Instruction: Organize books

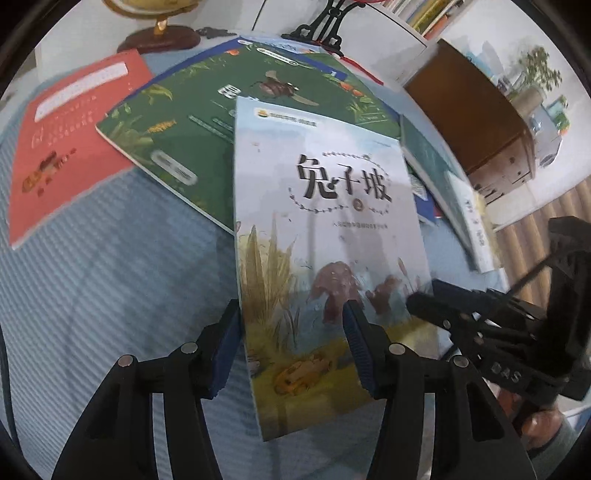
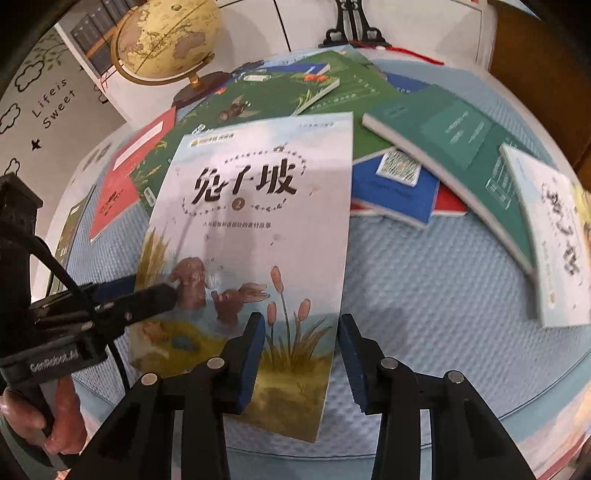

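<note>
A pale rabbit-cover book (image 1: 325,236) lies on top of a spread of books on a light blue cloth (image 1: 110,295); it also shows in the right wrist view (image 2: 251,229). My left gripper (image 1: 291,343) is open, its jaws straddling the book's left edge. My right gripper (image 2: 301,354) is open, its jaws straddling the book's right edge. The right gripper shows in the left wrist view (image 1: 480,321). The left gripper shows in the right wrist view (image 2: 140,299). A green insect book (image 1: 221,122) and a red book (image 1: 66,147) lie behind.
A teal book (image 2: 443,125), a blue book (image 2: 395,184) and a second pale book (image 2: 554,236) lie to the right. A globe (image 2: 166,37) and a black stand (image 2: 351,22) are at the back. A wooden cabinet (image 1: 472,110) stands at right.
</note>
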`<state>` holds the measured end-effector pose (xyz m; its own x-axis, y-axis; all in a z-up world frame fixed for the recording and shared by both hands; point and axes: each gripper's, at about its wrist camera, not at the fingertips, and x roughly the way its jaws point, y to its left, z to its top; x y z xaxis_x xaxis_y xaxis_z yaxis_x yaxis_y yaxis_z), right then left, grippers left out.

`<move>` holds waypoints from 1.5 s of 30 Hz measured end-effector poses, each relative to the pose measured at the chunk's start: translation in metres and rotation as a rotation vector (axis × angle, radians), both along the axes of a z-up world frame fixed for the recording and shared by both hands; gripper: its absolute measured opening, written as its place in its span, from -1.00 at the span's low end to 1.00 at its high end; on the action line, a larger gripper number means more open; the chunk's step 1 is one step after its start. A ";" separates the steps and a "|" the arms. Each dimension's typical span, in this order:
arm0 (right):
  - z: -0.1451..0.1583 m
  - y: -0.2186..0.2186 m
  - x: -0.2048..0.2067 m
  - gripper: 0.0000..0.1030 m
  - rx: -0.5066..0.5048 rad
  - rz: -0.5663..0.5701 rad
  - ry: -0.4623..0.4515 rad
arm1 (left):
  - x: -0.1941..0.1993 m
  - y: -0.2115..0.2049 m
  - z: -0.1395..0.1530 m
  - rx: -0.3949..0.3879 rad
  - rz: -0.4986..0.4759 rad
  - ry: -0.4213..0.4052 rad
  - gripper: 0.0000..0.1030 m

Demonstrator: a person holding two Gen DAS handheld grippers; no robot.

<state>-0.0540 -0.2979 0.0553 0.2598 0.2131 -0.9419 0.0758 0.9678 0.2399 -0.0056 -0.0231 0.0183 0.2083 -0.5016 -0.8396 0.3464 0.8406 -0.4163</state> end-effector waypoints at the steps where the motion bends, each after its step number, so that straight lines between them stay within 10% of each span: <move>1: -0.001 -0.005 0.001 -0.21 0.011 0.011 0.006 | -0.002 0.000 -0.001 -0.013 0.011 0.011 -0.01; 10: -0.011 -0.018 -0.007 -0.19 0.061 0.066 0.015 | -0.025 0.000 -0.002 -0.038 0.121 0.005 -0.01; 17: -0.013 -0.037 -0.008 -0.19 0.161 0.056 0.023 | -0.036 0.024 0.035 -0.398 0.203 0.053 -0.10; 22: -0.016 -0.043 -0.008 -0.19 0.218 0.050 0.027 | -0.033 0.017 0.004 -0.281 0.264 0.102 -0.81; 30: -0.016 -0.046 -0.003 -0.12 0.257 0.068 0.053 | -0.028 -0.007 -0.019 -0.319 0.329 0.190 -0.81; 36: -0.019 -0.077 0.003 0.11 0.478 0.009 0.122 | -0.018 -0.005 -0.019 -0.645 0.344 0.378 -0.81; 45: -0.046 -0.103 0.000 0.22 0.804 -0.123 0.163 | -0.016 -0.011 -0.032 -0.753 0.385 0.496 -0.81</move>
<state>-0.0542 -0.4010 0.0092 0.1984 0.8167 -0.5419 0.2635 0.4882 0.8320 -0.0213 -0.0341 -0.0134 0.1799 -0.9137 -0.3645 -0.2550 0.3145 -0.9144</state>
